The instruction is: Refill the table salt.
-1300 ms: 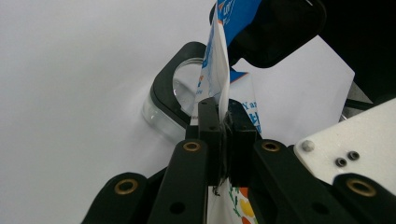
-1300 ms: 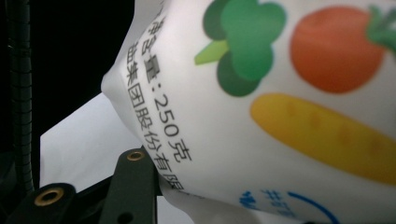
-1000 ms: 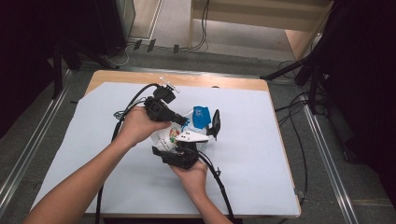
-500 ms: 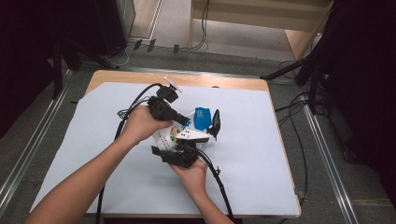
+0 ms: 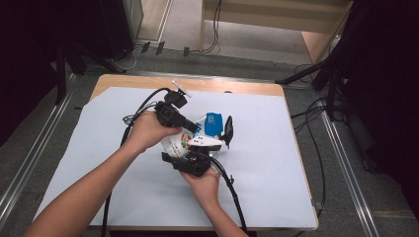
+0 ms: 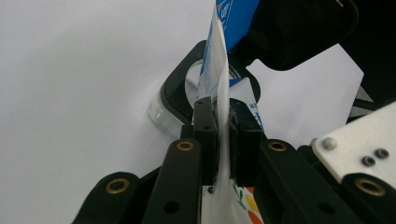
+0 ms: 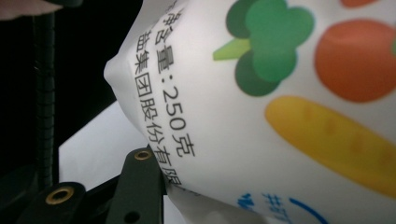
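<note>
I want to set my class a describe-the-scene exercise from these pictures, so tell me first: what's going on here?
A person at a table covered with a white sheet works on a printed white and blue pouch with two hand-held grippers. The left gripper is clamped on the pouch's thin edge. The right gripper sits just below, right up against the pouch, which bears vegetable pictures, but its grip can't be made out. A clear, black-rimmed container lies on the sheet behind.

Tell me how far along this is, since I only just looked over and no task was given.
Done: the left gripper is shut on the edge of the white printed bag, lifted above a clear container. In hand: the right gripper's jaw touches the bag; its grip is hidden. What's left can't be judged.
</note>
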